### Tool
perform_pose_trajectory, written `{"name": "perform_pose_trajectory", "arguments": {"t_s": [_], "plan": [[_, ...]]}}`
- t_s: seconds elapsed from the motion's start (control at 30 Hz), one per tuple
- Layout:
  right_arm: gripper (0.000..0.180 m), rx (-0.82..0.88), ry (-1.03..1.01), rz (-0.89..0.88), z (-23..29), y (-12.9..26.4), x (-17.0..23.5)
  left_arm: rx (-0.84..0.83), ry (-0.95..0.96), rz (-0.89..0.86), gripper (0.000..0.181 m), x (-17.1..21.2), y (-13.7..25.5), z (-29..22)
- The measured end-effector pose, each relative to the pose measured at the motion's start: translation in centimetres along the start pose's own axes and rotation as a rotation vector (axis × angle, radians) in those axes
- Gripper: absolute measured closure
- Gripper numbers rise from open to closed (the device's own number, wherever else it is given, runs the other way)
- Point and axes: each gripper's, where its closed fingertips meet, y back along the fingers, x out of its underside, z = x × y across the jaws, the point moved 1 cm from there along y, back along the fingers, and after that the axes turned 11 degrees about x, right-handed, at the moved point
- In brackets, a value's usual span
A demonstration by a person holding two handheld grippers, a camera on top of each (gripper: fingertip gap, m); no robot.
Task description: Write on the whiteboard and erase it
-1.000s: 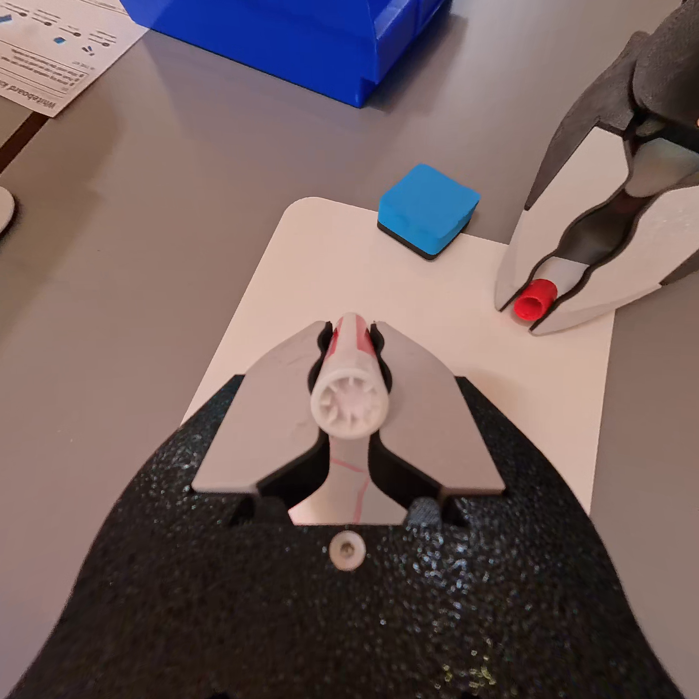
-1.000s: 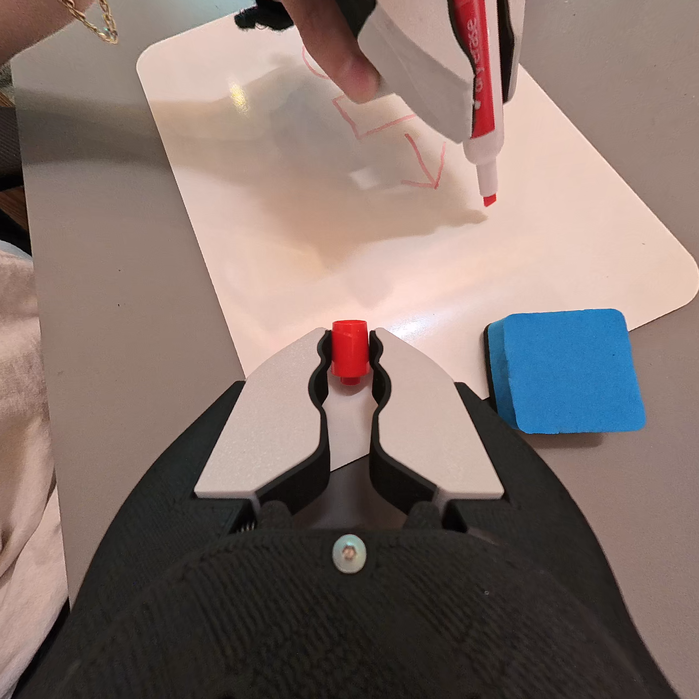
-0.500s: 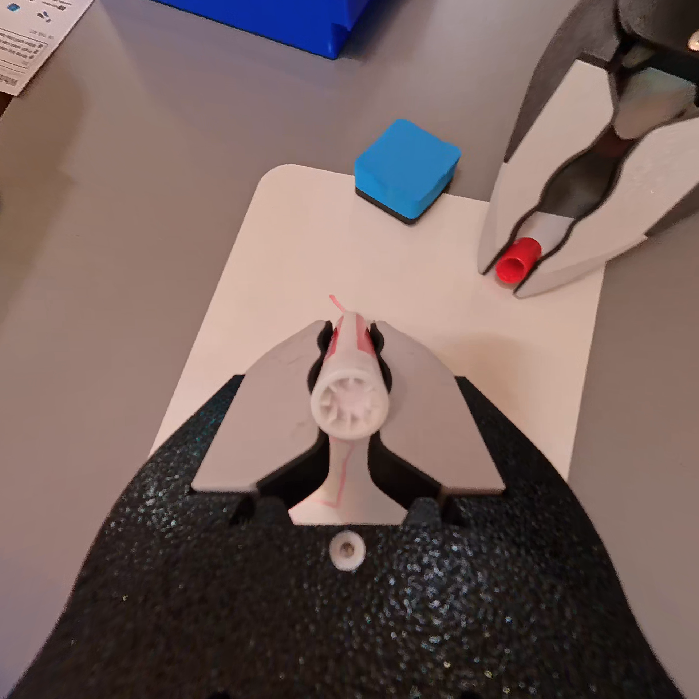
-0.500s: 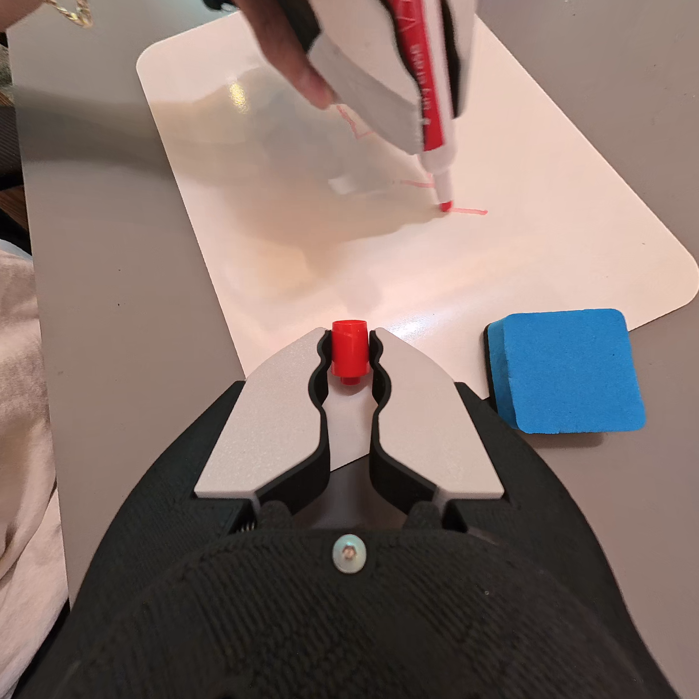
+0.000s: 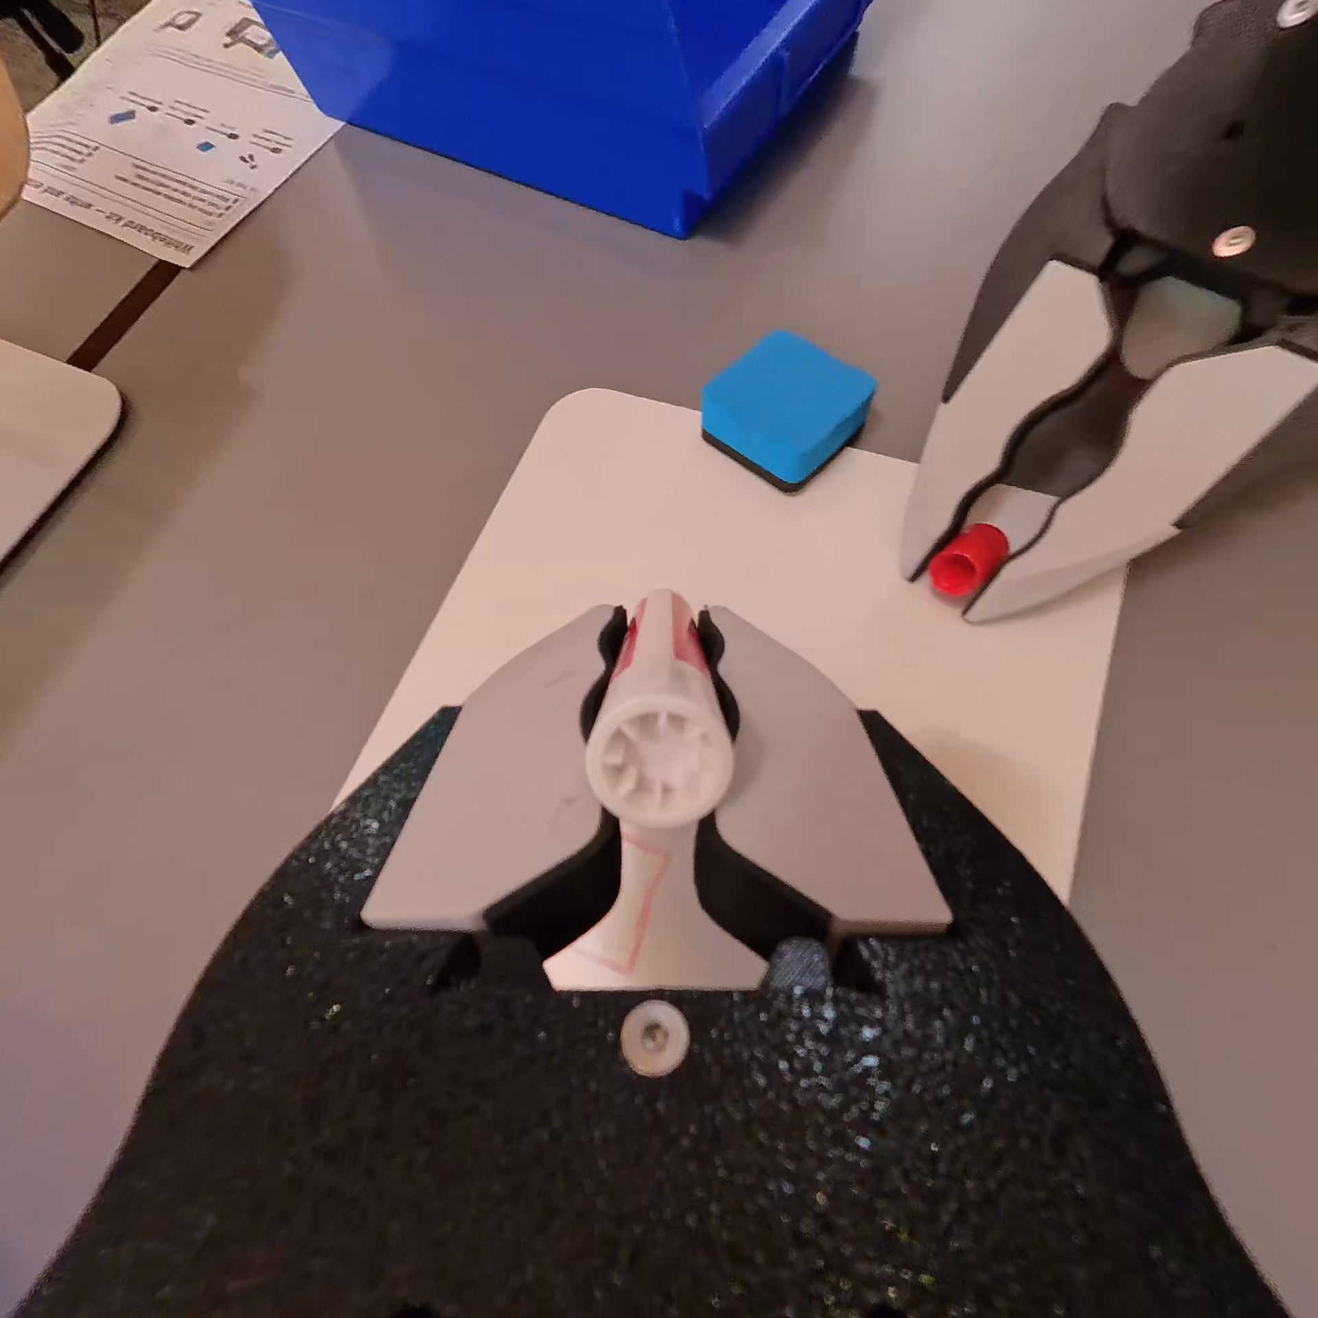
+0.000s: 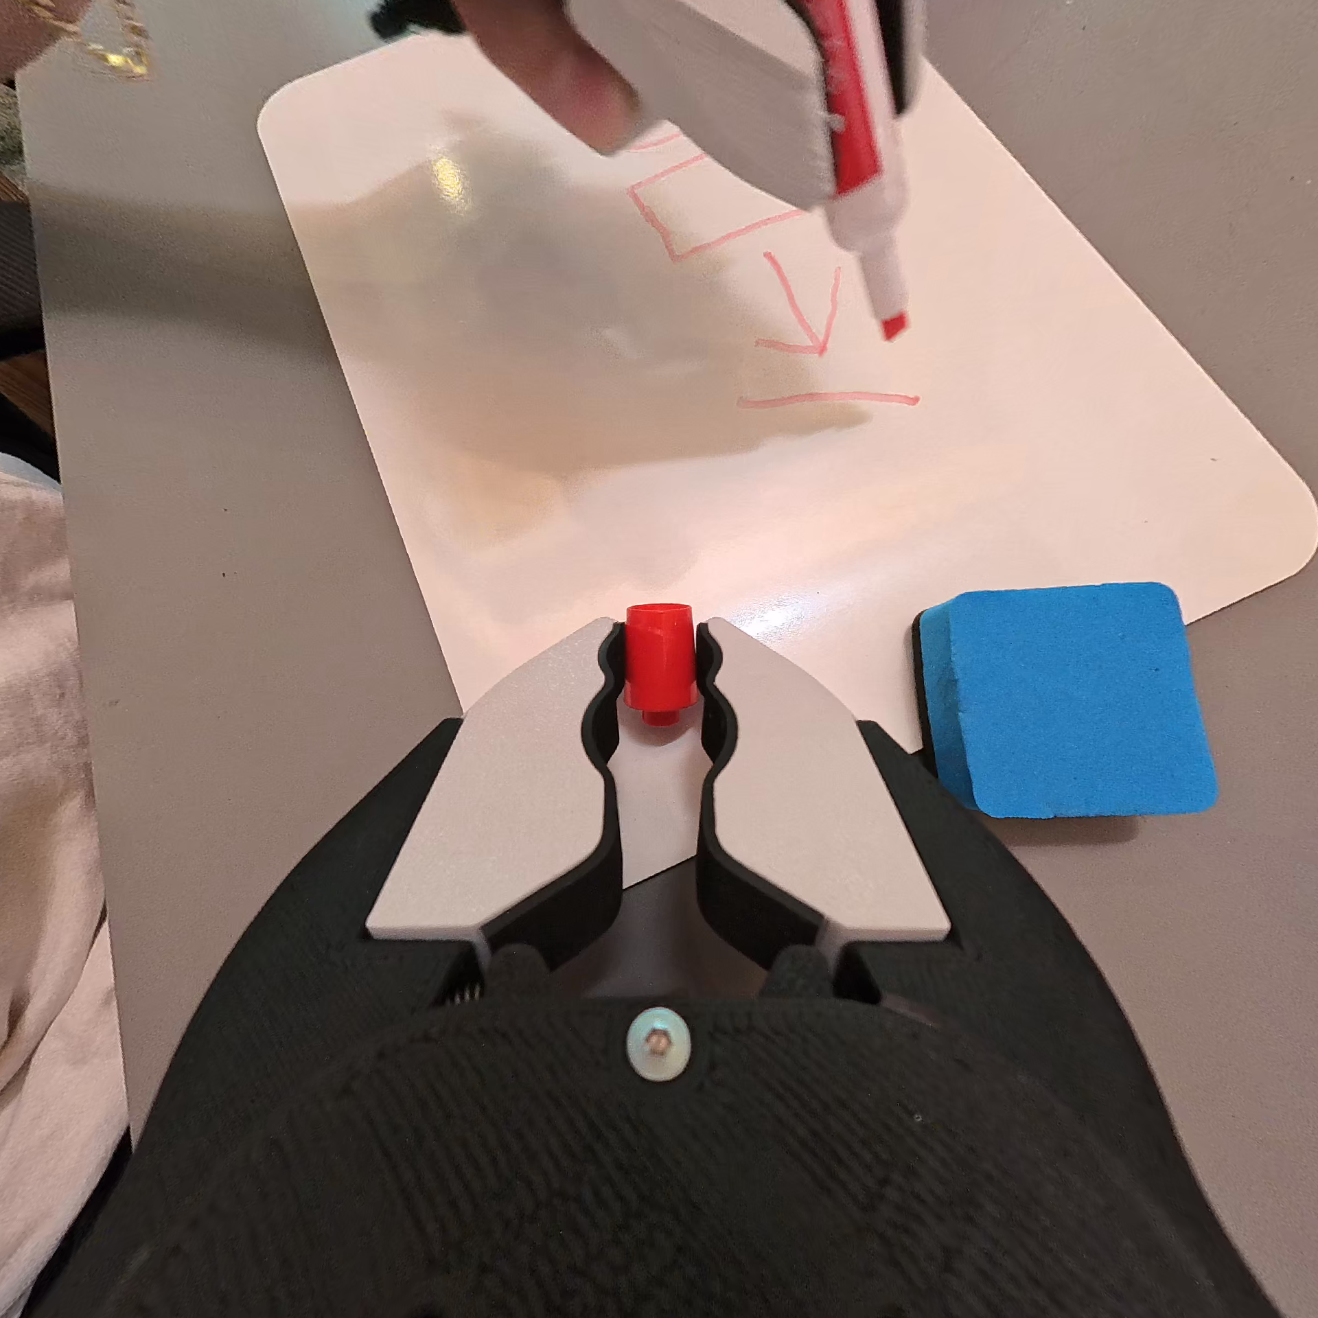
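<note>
whiteboard (image 6: pixel 1070 456): flat on the grey table (image 6: pixel 214 499), between the two grippers; red marks on it already, a square, an arrow and a short line nearest the right gripper

step: looks like mid-writing, tip lifted just off the board beside the arrowhead; I'd say bring it down gently, press light and keep the marker tilted so the chisel tip drags clean; don't smear the wet ink with a finger or the jaws

right gripper (image 6: pixel 660 642): nearest in its own view, jaws closed down on the red cap (image 6: pixel 657 667), pinched right at the tips; it hovers over the near edge of the board, whether it touches I can't tell; best parked there, cap ready for later

eraser (image 6: pixel 1063 699): blue foam block just right of that gripper, sitting at the board's corner, partly on the board; untouched, needed once writing's done

left gripper (image 5: pixel 660 617): jaws clamped on the marker (image 6: pixel 866 185), barrel running along the fingers, tip pointing down at the board

far end: blue bin (image 5: pixel 570 93) and a printed sheet (image 5: pixel 157 142), well apart from the board
</note>
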Motion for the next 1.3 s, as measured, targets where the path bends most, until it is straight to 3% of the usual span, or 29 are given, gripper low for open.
{"name": "perform_pose_trajectory", "arguments": {"t_s": [0.03, 0.47, 1.0, 1.2, 1.3], "plan": [[0.16, 0.0, 0.0, 0.0, 0.0, 0.0, 0.0, -0.006, -0.006, 0.006, 0.162, -0.1, -0.3, 0.2], [0.16, 0.0, 0.0, 0.0, 0.0, 0.0, 0.0, -0.002, -0.015, 0.076, 0.162, 0.7, -2.3, 0.8], [0.161, -0.001, 0.002, 0.0, 0.0, 0.0, 0.0, 0.103, -0.089, 0.084, 0.162, -0.4, -3.8, -3.8], [0.161, -0.001, 0.001, 0.0, 0.0, 0.0, 0.0, 0.099, -0.012, -0.014, 0.162, -1.0, -1.5, -2.9], [0.16, -0.001, 0.001, -0.001, 0.0, 0.0, 0.0, 0.078, 0.008, 0.021, 0.162, 0.1, -0.1, -2.2]]}}
